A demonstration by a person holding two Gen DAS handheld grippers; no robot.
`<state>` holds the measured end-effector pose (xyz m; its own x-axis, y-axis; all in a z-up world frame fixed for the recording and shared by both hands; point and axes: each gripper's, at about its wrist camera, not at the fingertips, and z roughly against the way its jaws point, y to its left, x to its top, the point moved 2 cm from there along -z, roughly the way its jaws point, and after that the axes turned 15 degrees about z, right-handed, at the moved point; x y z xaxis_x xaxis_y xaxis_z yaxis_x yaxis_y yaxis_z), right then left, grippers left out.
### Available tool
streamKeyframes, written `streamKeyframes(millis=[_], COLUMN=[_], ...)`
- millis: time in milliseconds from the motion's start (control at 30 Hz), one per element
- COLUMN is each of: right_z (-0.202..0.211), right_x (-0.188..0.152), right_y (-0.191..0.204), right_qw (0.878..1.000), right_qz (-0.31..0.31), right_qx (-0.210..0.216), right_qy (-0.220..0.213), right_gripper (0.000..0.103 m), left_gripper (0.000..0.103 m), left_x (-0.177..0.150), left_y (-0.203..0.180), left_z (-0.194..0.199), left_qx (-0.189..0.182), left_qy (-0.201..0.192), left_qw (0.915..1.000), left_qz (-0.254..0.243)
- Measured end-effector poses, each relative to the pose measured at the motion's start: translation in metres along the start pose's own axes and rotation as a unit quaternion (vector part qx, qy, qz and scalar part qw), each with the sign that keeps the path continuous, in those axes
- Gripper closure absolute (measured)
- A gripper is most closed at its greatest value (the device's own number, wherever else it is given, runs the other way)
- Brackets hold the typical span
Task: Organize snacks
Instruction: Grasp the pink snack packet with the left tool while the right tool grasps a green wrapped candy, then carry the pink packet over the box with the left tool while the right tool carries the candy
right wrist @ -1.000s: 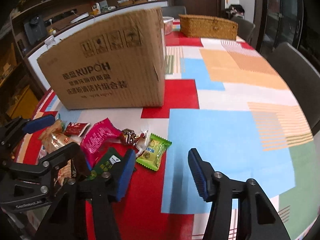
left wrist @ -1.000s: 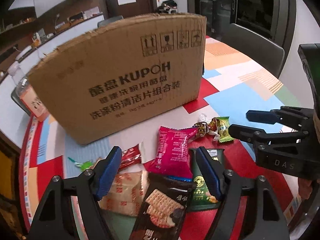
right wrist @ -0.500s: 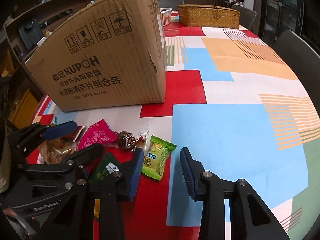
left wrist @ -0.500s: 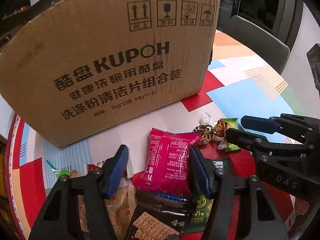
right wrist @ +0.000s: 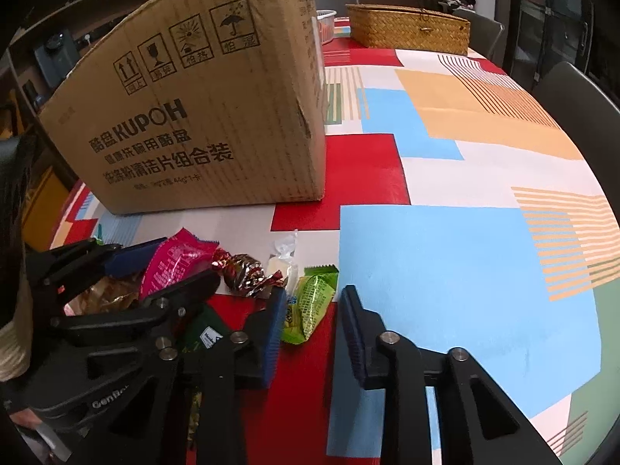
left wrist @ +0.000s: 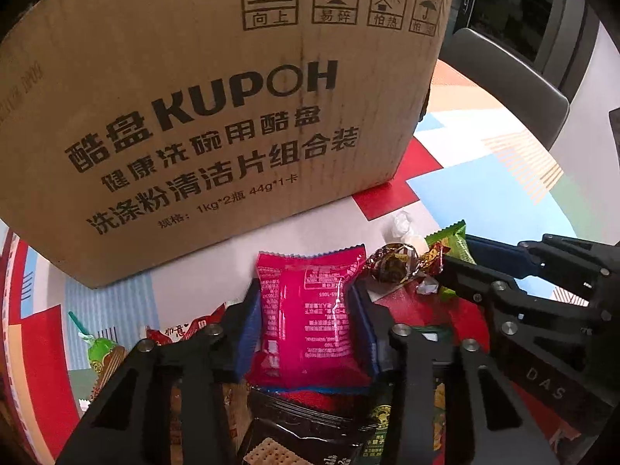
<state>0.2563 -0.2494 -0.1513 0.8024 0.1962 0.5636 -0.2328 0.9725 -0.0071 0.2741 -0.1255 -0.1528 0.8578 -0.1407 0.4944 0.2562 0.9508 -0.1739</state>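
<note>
Patchwork-coloured cloth is covering the table [right wrist: 445,263], and a big cardboard box [left wrist: 217,116] is standing toward its far left corner, with a woven basket [right wrist: 407,31] sitting at the far edge. Snacks are lying in a heap just in front of the box. The left gripper [left wrist: 308,316] is clamping the pink packet [left wrist: 310,317], its blue pads pressing both sides. The right gripper [right wrist: 310,321] is hanging spread apart, its fingers straddling the green packet [right wrist: 310,306] without pinching it. A foil-wrapped candy [right wrist: 242,269] is lying between both packets.
</note>
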Motion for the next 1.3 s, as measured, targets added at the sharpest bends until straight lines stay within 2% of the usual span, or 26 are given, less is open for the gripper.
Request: streamKeyframes(millis=[100, 133, 200, 700, 1033, 1300], right_z=[0.001, 0.002, 0.005, 0.042, 0.081, 0.114], right_x=[0.000, 0.000, 0.000, 0.006, 0.017, 0.037], right_y=[0.001, 0.001, 0.001, 0.002, 0.014, 0.021], right_qw=[1.000, 1.000, 1.000, 0.999, 0.995, 0.988], right_qz=[0.003, 0.003, 0.003, 0.004, 0.020, 0.040], right_qx=[-0.002, -0.002, -0.006, -0.001, 0.008, 0.011], right_qy=[-0.001, -0.002, -0.005, -0.046, -0.099, -0.150], right_gripper=[0.082, 0.086, 0.088, 0.088, 0.088, 0.088], left_gripper=[0.066, 0.066, 0.066, 0.071, 0.071, 0.071], left_x=[0.000, 0.000, -0.001, -0.006, -0.007, 0.009], left_y=[0.002, 0.003, 0.005, 0.000, 0.000, -0.001], left_z=[0.006, 0.009, 0.016, 0.079, 0.141, 0.182], left_qx=[0.000, -0.001, -0.003, -0.019, -0.022, -0.019], left_qy=[-0.004, -0.006, -0.013, -0.059, -0.118, -0.185], left_qw=[1.0000, 1.0000, 0.9999, 0.9980, 0.9924, 0.9825], left_qz=[0.004, 0.006, 0.009, 0.016, 0.025, 0.018])
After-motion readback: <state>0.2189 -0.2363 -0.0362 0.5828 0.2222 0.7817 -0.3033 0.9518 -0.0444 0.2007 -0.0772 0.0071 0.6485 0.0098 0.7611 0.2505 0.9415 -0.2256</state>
